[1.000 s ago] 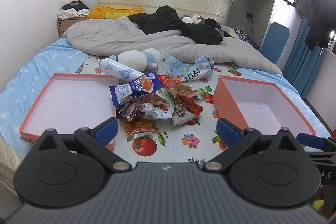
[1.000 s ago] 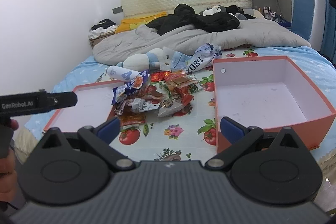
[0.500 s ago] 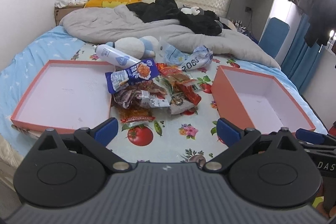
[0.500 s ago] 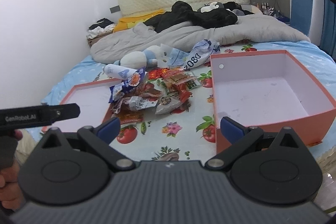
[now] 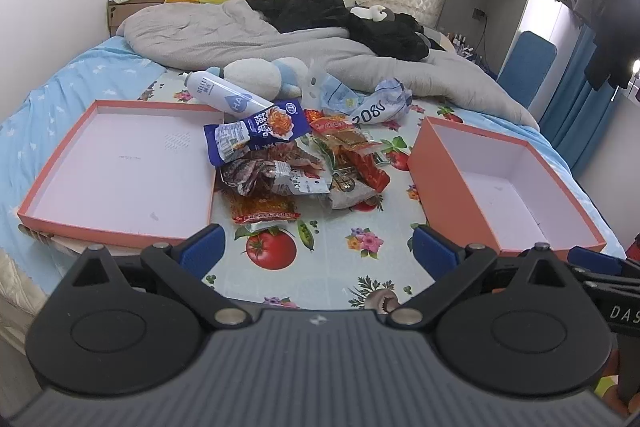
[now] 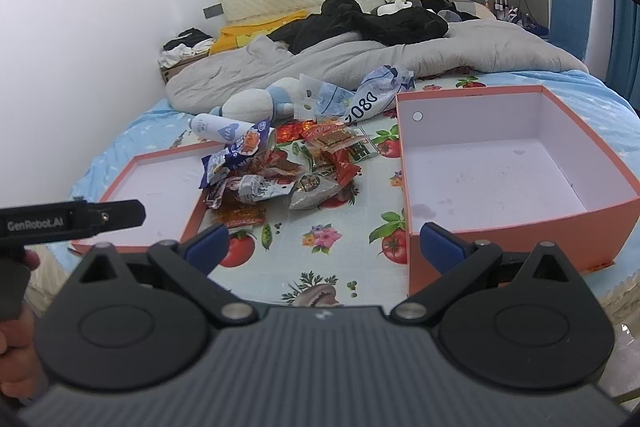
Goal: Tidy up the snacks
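Note:
A pile of snack packets lies on the flowered cloth between a shallow orange lid on the left and a deep orange box on the right. A blue packet tops the pile. The pile also shows in the right wrist view, with the lid and the box. My left gripper is open and empty, hovering near the bed's front edge, short of the pile. My right gripper is open and empty, in front of the box's near left corner.
A white spray bottle, a plush toy and crumpled blue-white bags lie behind the pile. A grey duvet and dark clothes cover the bed's far half. A blue chair stands at right.
Both grippers have moved forward and slightly higher over the bed, so the pile and boxes appear closer. Both stay open and empty.

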A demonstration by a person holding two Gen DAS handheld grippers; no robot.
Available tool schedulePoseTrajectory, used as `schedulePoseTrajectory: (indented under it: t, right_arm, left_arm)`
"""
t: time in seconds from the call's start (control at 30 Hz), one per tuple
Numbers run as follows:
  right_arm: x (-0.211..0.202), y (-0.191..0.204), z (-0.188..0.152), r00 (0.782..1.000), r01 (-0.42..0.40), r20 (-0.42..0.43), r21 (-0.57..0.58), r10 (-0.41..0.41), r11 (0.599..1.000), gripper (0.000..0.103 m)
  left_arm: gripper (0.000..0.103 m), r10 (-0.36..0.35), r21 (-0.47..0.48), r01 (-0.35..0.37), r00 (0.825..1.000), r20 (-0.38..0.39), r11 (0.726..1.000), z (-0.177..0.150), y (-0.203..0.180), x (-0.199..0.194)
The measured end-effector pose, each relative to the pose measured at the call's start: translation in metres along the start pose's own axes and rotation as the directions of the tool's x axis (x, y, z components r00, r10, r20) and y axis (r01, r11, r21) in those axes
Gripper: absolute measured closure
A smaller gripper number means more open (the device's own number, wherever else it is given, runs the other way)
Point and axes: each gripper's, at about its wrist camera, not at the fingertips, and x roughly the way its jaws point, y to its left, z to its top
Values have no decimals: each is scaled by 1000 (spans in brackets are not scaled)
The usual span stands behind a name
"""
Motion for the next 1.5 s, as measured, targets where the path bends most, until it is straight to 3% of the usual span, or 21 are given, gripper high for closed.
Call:
schedulePoseTrajectory:
  t: [0.53,1.03,1.5]
  right_arm:
    - [4,2,-2,1000,12,-19,-10,-12,1000,0]
    - [10,3,-12,999,44,-18,-8,-45,999,0]
    - [12,-5,-21,1000,16,-10,23,-16,1000,0]
  left_arm:
    - [2,6,-10,-6,999,-32,1000,-6,5,10]
    - [2,-50,-8,49,996,-68,999,-12,2,19]
    - [2,-27,-7,26,997,-71,1000,-17,-6,28]
